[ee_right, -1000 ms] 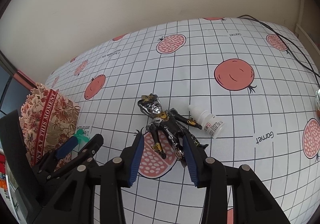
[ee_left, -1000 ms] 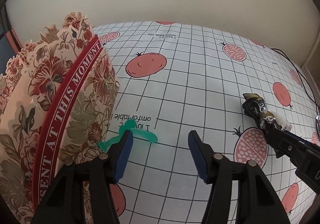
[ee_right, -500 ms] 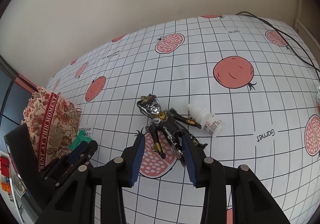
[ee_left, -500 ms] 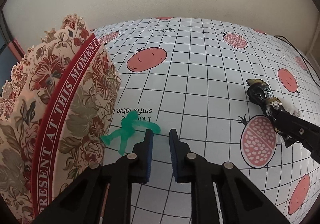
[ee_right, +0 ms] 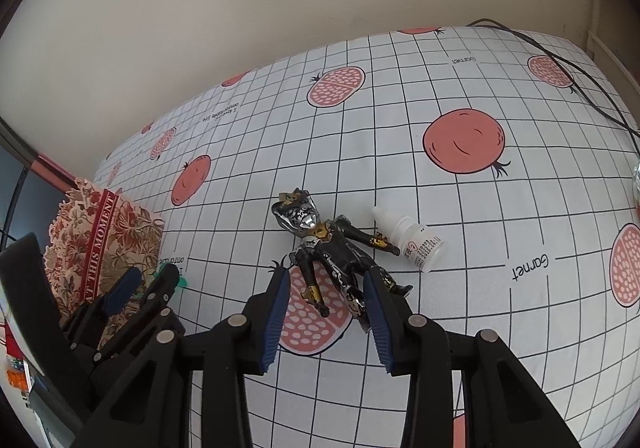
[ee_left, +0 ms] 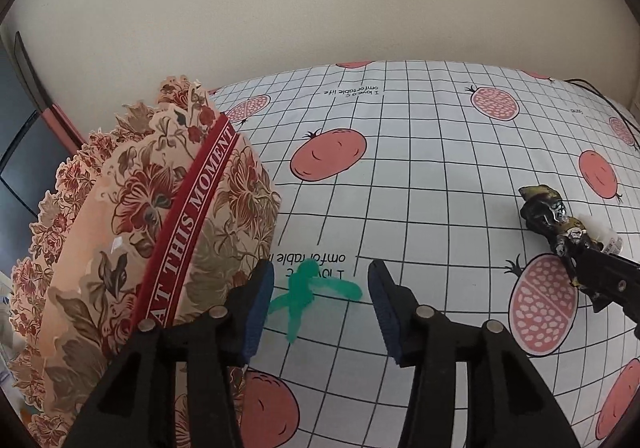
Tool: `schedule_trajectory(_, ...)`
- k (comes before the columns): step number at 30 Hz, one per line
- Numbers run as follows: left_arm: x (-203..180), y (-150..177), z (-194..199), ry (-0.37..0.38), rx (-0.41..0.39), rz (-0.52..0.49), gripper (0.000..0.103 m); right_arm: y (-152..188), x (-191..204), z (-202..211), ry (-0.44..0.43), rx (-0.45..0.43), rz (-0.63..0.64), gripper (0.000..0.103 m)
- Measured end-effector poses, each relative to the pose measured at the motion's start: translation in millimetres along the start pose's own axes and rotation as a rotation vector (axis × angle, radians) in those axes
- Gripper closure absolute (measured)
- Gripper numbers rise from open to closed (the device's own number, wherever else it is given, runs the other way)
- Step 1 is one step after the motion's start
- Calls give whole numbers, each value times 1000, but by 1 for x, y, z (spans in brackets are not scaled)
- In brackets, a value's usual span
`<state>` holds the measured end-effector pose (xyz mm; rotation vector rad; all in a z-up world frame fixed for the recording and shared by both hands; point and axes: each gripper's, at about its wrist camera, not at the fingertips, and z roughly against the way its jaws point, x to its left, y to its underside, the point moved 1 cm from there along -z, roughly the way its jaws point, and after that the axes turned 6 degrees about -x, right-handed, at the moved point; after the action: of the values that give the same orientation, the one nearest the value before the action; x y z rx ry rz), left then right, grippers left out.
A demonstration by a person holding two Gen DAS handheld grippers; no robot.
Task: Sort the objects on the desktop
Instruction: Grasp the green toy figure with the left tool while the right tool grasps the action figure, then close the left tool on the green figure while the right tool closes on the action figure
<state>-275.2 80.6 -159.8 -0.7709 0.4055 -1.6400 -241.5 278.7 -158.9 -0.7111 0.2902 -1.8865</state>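
Left black two-finger gripper with blue pads (ee_left: 320,304) angled downward, jaws just reopened and apart, right black blue-padded gripper (ee_right: 326,306) angled downward, jaws at their narrowest.

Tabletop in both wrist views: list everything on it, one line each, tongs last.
Checked tablecloth: one, white with black grid and red pomegranates, covering the table.
Floral paper box: one, beige and red, at the table's left edge.
Green plastic toy figure: one, translucent green, lying beside the box.
Black-and-gold toy figure: one, lying on its back mid-table.
Small white dropper bottle: one, white, lying at that figure's arm.
Black cable: one, far right corner.
Left tongs: black with blue pads, just reopened, straddling the green figure.
Right tongs: same colours, closed on the black figure's legs.
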Motion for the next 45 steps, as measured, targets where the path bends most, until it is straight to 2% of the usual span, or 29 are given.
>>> schedule_trajectory(5, -7, 0, -6, -19, -1, -11, 44, 0, -1, 0, -5, 0, -14, 62)
schedule_trajectory(15, -6, -7, -8, 2, -21, 15, 43, 1, -4, 1, -3, 3, -34, 62)
schedule_trajectory(20, 1, -13, -6, 67, -9, 75, 43, -2, 2, 3, -15, -8, -19, 62)
schedule_trajectory(25, -1, -17, -1, 77, -16, 64, 43, -1, 3, 2, -11, -5, -15, 62)
schedule_trajectory(28, -5, -21, 8, 59, -65, 30, 43, -2, 2, 2, -8, -5, -17, 62)
schedule_trajectory(33, -2, -17, -7, 110, 14, 69, 43, -1, 1, 2, -7, -5, -17, 62)
schedule_trajectory(36, -3, -10, -16, 105, 47, 74, 44, -1, 2, 2, -9, -4, -17, 62)
schedule_trajectory(40, -7, -7, -19, 82, 45, 49, 43, -1, 3, 1, -8, -2, -8, 61)
schedule_trajectory(45, 0, -9, -17, 134, 54, 103, 43, -1, 5, 0, -2, 0, 0, 59)
